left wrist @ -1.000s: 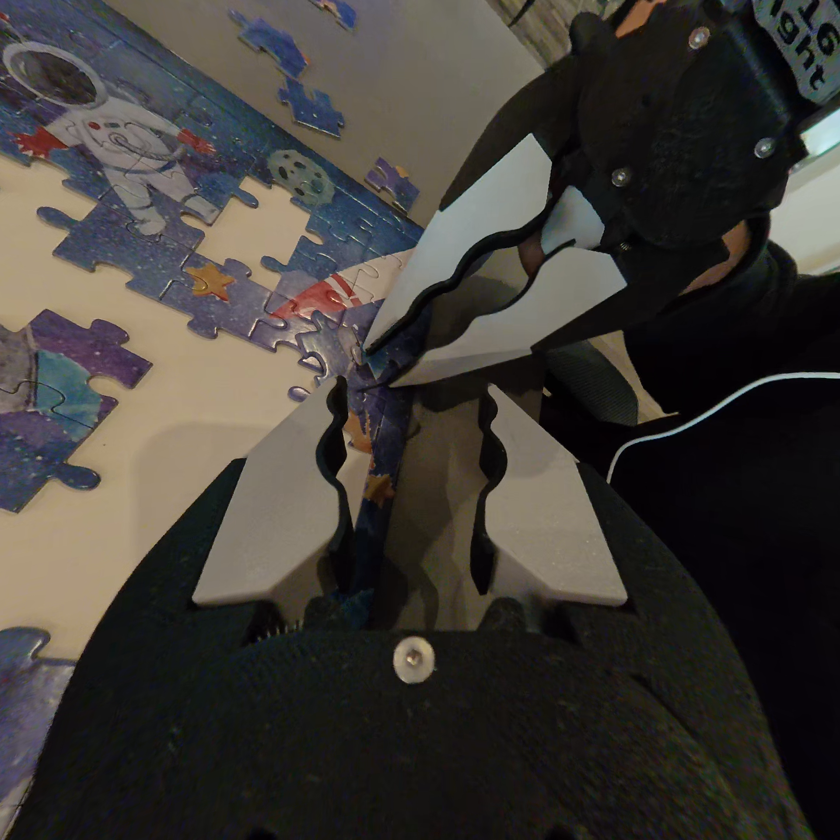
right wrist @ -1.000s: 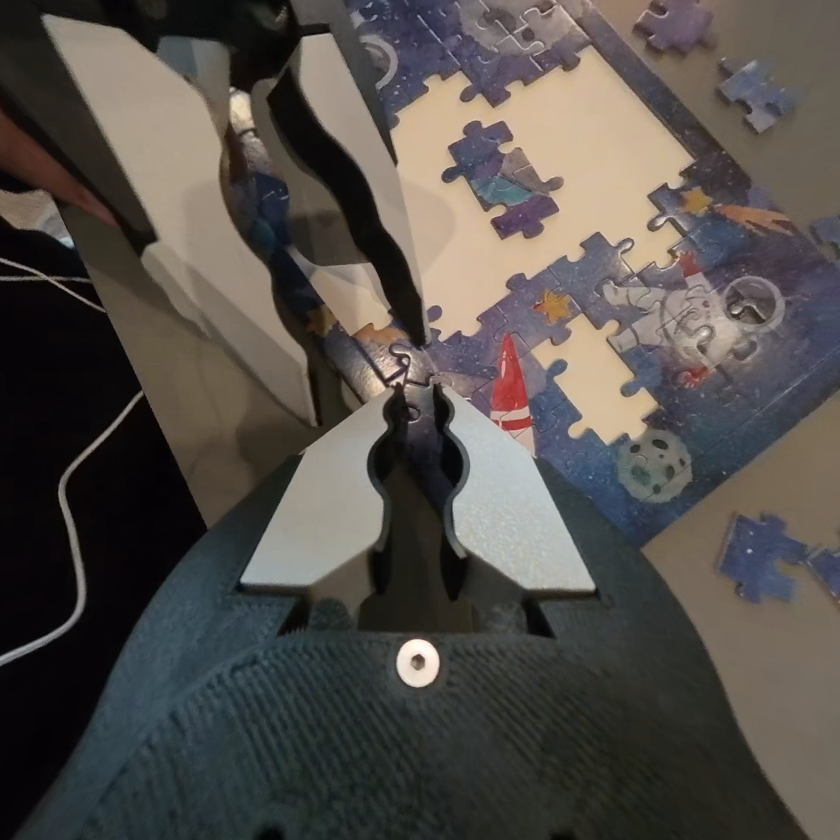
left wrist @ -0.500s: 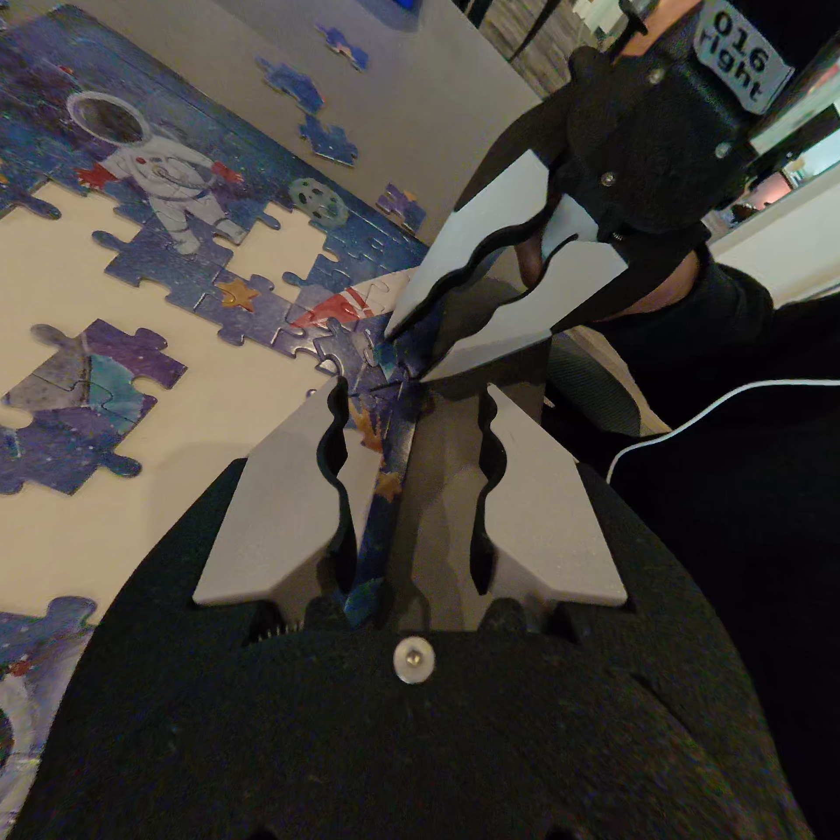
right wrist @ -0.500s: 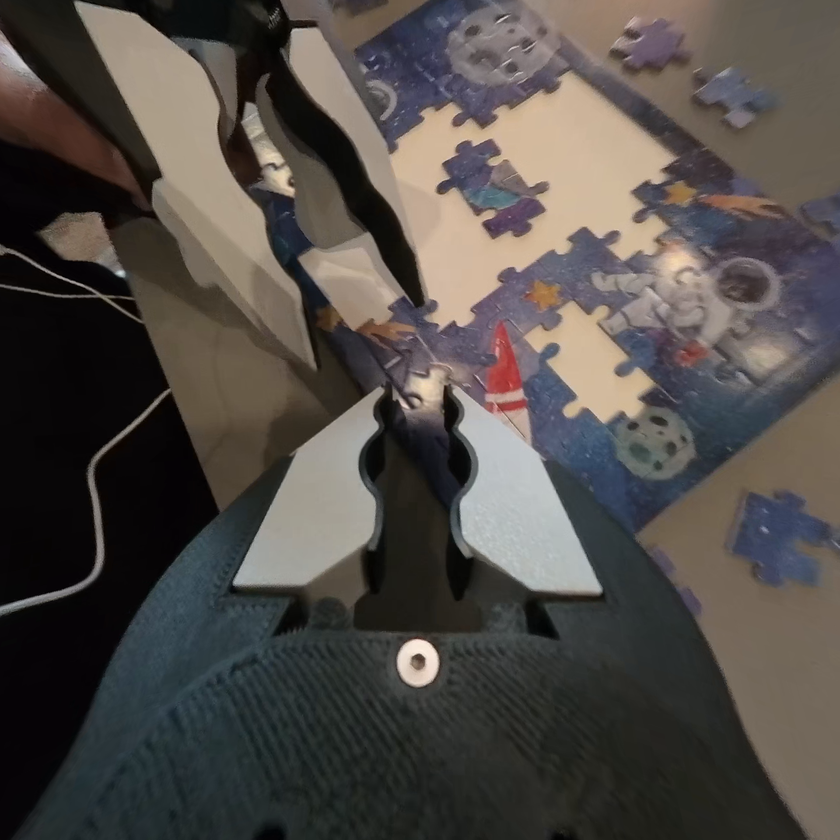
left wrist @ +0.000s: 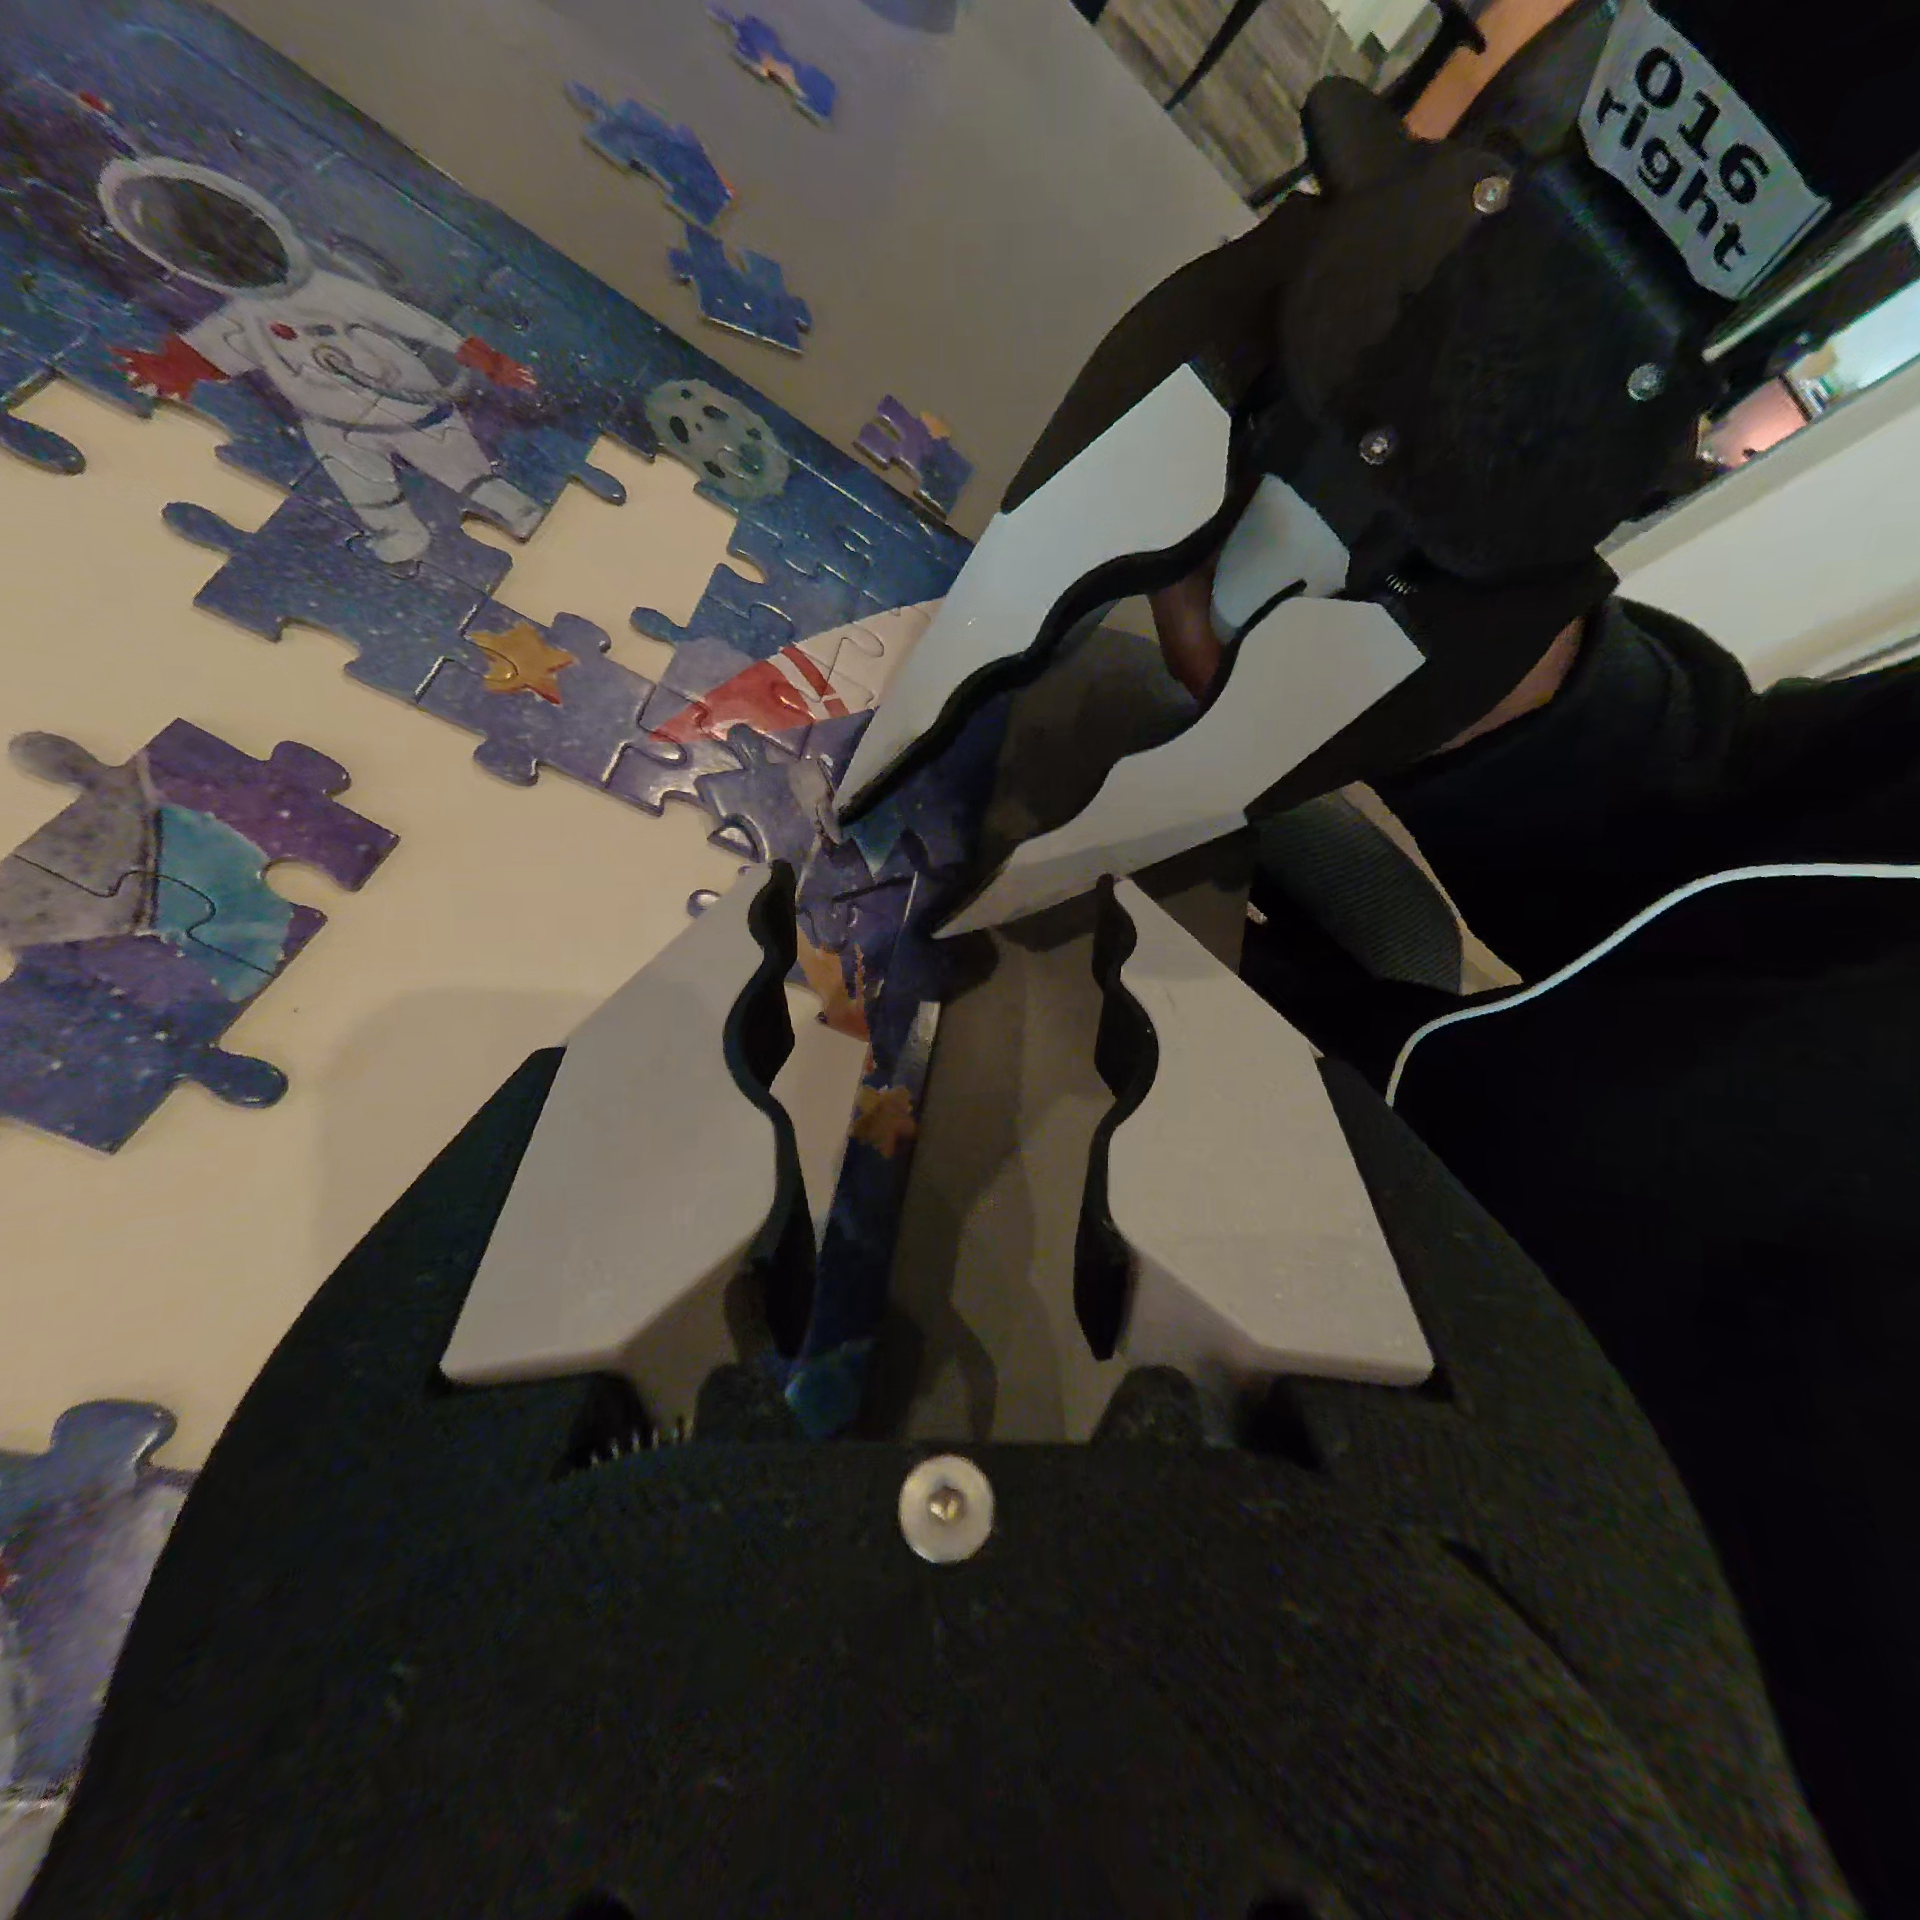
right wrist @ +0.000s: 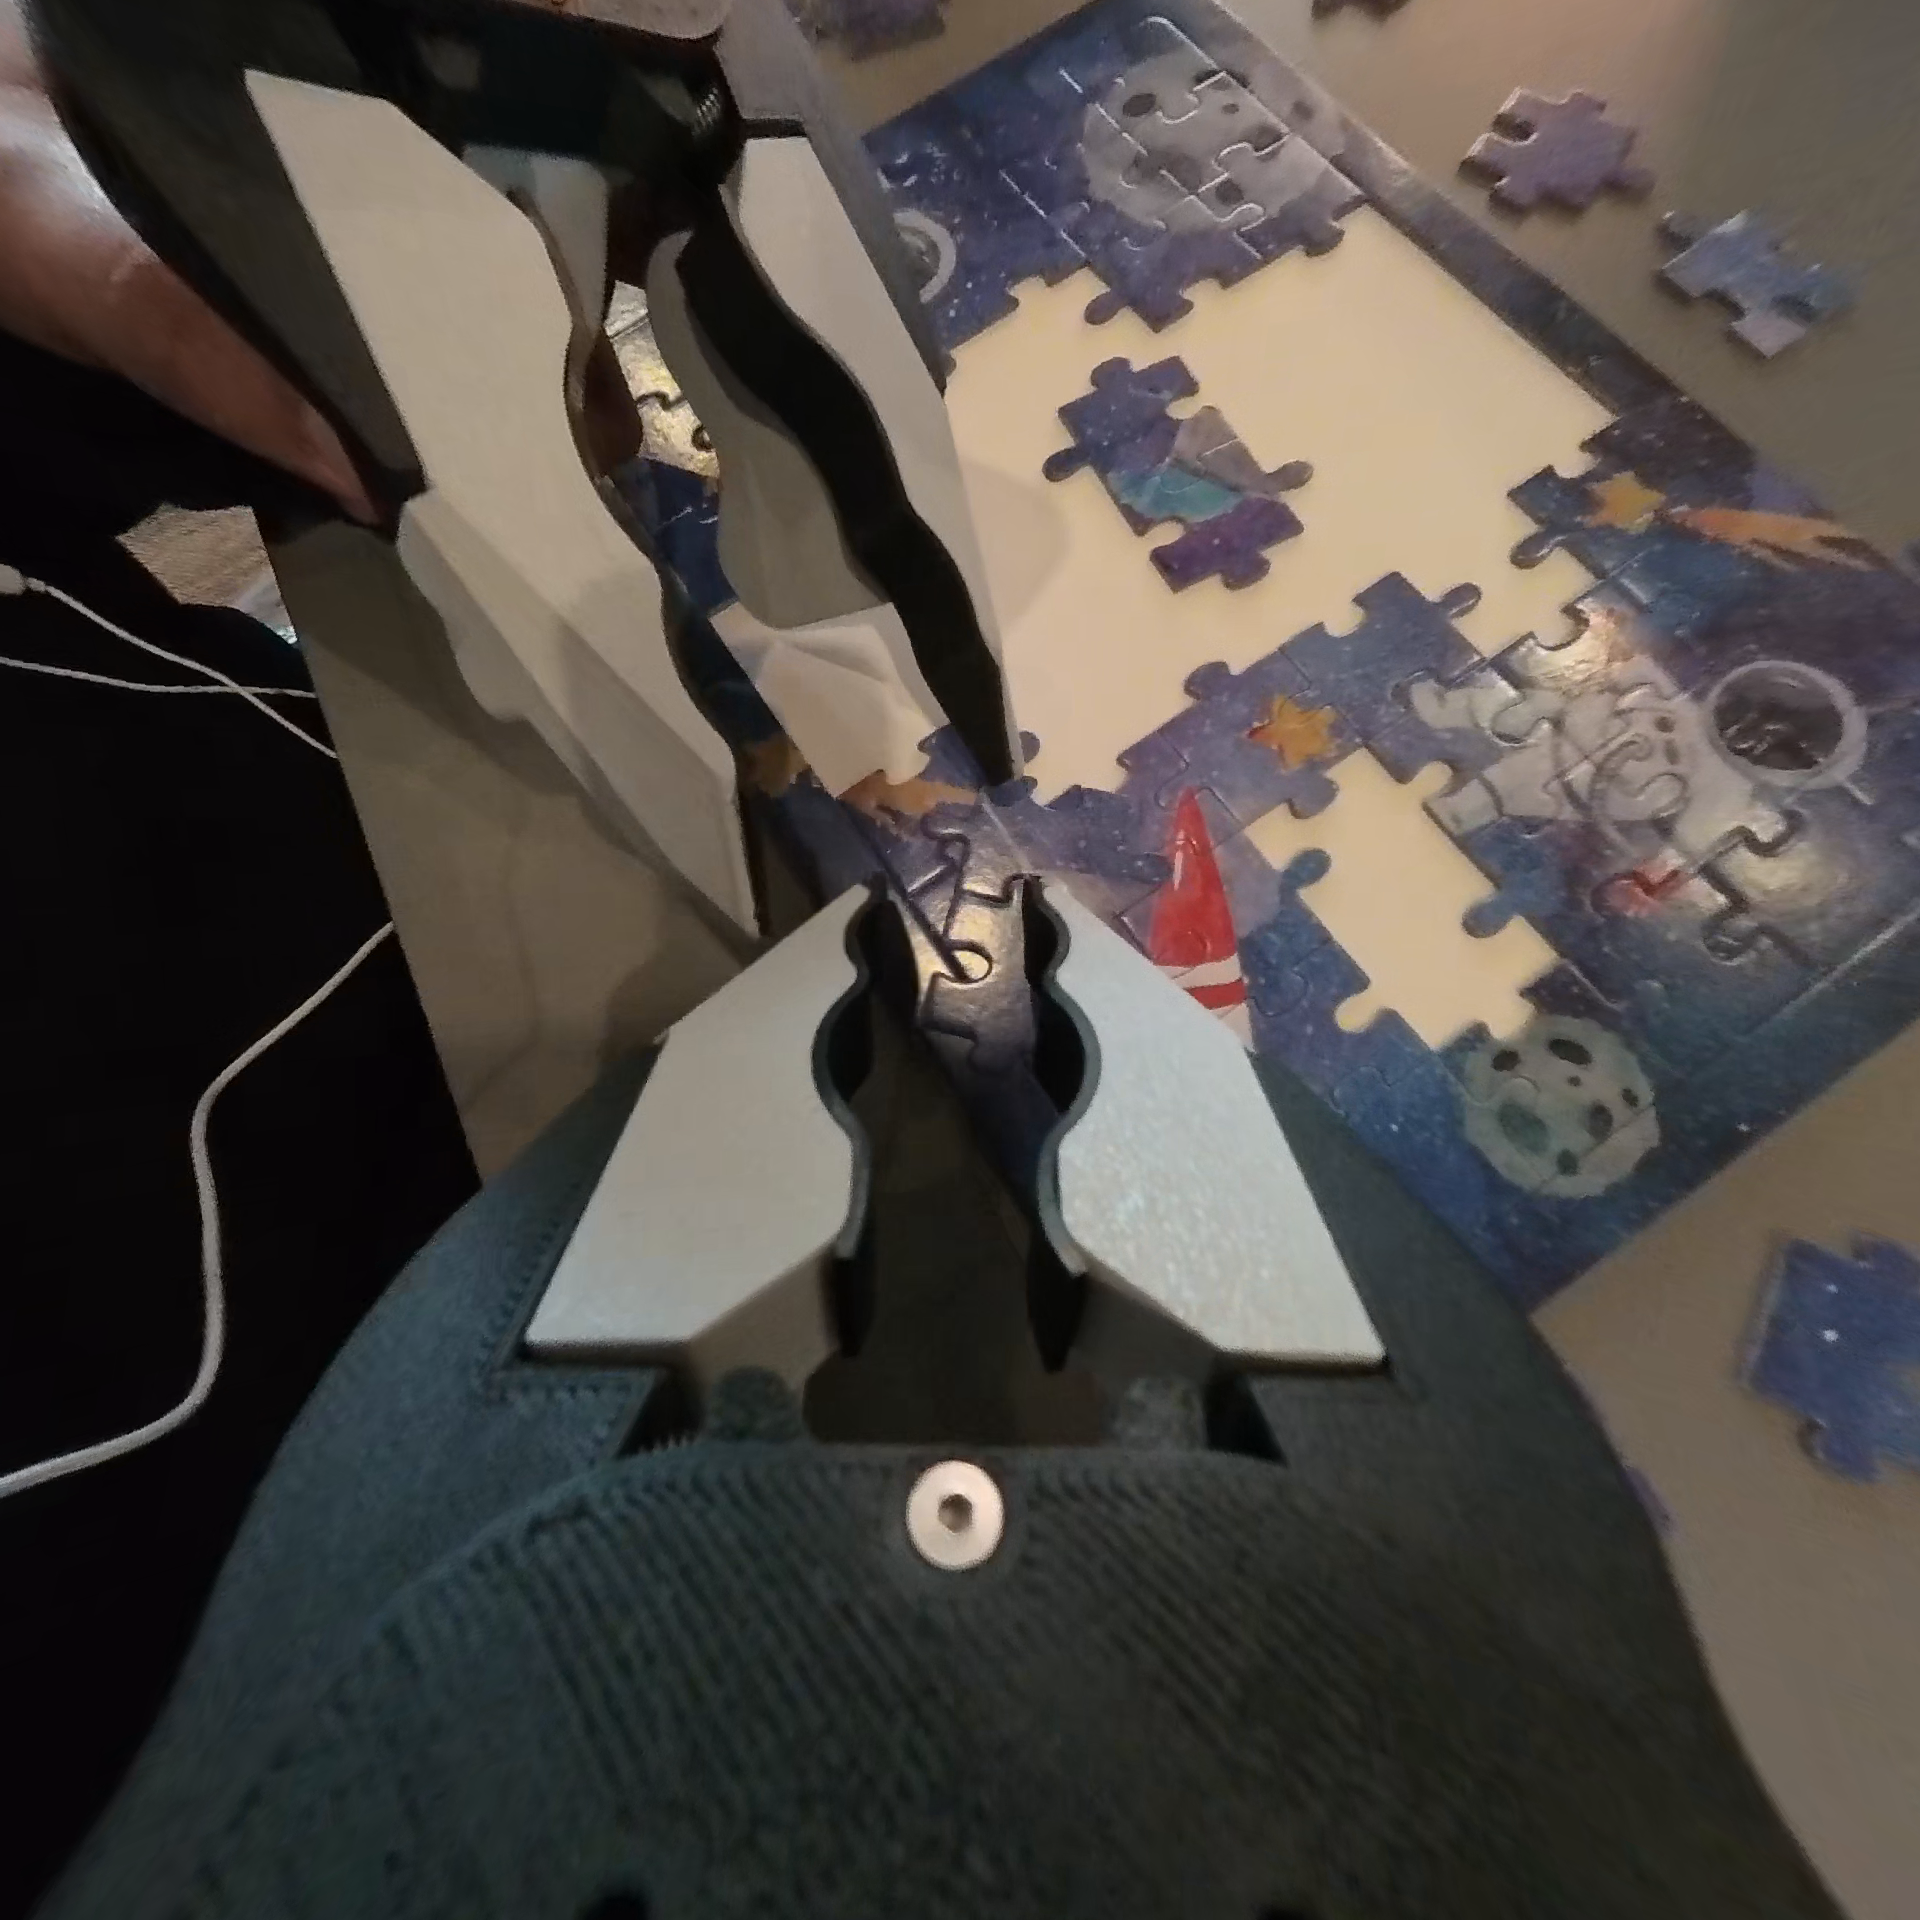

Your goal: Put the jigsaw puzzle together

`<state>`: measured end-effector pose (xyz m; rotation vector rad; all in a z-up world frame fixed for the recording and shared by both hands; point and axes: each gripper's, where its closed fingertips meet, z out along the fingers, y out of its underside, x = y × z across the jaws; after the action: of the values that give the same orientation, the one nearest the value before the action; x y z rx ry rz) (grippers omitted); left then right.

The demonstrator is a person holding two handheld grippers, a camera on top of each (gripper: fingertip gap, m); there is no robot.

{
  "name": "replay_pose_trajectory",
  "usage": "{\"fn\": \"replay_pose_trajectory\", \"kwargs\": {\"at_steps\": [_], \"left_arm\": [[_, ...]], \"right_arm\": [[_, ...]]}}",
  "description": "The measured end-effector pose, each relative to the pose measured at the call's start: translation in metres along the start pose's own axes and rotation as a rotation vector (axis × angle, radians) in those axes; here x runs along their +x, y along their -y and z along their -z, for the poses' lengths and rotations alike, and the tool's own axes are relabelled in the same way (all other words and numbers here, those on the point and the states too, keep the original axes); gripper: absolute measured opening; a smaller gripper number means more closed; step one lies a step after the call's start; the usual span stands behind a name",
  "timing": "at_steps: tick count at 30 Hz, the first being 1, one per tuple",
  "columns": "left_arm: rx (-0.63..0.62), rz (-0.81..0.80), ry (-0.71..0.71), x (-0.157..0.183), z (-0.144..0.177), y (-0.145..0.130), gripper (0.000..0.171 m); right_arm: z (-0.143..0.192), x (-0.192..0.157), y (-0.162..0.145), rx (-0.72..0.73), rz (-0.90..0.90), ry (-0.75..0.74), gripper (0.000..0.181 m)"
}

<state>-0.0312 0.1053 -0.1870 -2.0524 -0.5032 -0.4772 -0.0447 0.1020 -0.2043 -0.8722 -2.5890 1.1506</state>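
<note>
Blue starry card fills most of the jigsaw puzzle (right wrist: 1371,1122), which is lying flat on the grey table (right wrist: 1766,1091) with its near border at the person's edge. Compared with a second ago, the right gripper (right wrist: 956,888) is now standing with a wider gap. Its fingers were then almost pinched together over the near border, just left of the red rocket (right wrist: 1195,914). Now they are sitting clearly apart with nothing between them. The piece (right wrist: 961,966) below them is showing flat in the picture, its knob seam catching the light. The gripper is also looking a little higher off the surface than before.

The left gripper (left wrist: 940,883) is staying wide open, as it was. It is straddling the near border strip and gripping nothing.

I am reading this as a release: that border piece is looking seated, and both tools are free. Much is still waiting. The cream backing (right wrist: 1299,343) is showing through large holes in the middle. A small purple and teal cluster (right wrist: 1195,488) is sitting alone there, joined to nothing around it. Loose pieces are lying on the table, one to the near right (right wrist: 1849,1351) and others beyond the far edge (left wrist: 743,286). Fetching one of these is looking like the likely next job.
</note>
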Motion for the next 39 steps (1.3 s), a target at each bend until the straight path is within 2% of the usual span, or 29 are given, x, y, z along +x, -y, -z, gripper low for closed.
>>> {"fn": "replay_pose_trajectory", "kwargs": {"at_steps": [9,14,16,20,27,32,36,39], "left_arm": [[0.003,0.003,0.001,-0.001,0.002,0.0,0.054],[0.017,-0.008,0.014,-0.001,0.006,0.002,0.055],[0.028,-0.007,0.017,-0.002,0.009,0.004,0.054],[0.036,0.002,0.024,-0.007,0.012,0.005,0.055],[0.039,0.002,0.027,-0.008,0.012,0.006,0.055],[0.035,-0.006,0.025,-0.006,0.011,0.006,0.054],[0.037,-0.007,0.026,-0.006,0.011,0.007,0.054],[0.04,-0.006,0.025,-0.006,0.012,0.007,0.054]], "right_arm": [[-0.003,0.005,0.0,-0.03,0.044,-0.09,0.017],[0.002,0.003,0.001,-0.029,-0.05,0.0,0.036],[0.009,0.005,0.004,0.035,-0.106,0.018,0.038],[0.023,0.013,0.005,0.133,-0.13,-0.046,0.041],[0.012,0.026,-0.012,0.049,-0.095,-0.161,0.046],[0.007,0.027,-0.008,0.031,-0.058,-0.179,0.044],[0.005,0.022,-0.007,0.02,-0.037,-0.158,0.03],[0.005,0.022,-0.007,0.022,-0.043,-0.156,0.029]]}}
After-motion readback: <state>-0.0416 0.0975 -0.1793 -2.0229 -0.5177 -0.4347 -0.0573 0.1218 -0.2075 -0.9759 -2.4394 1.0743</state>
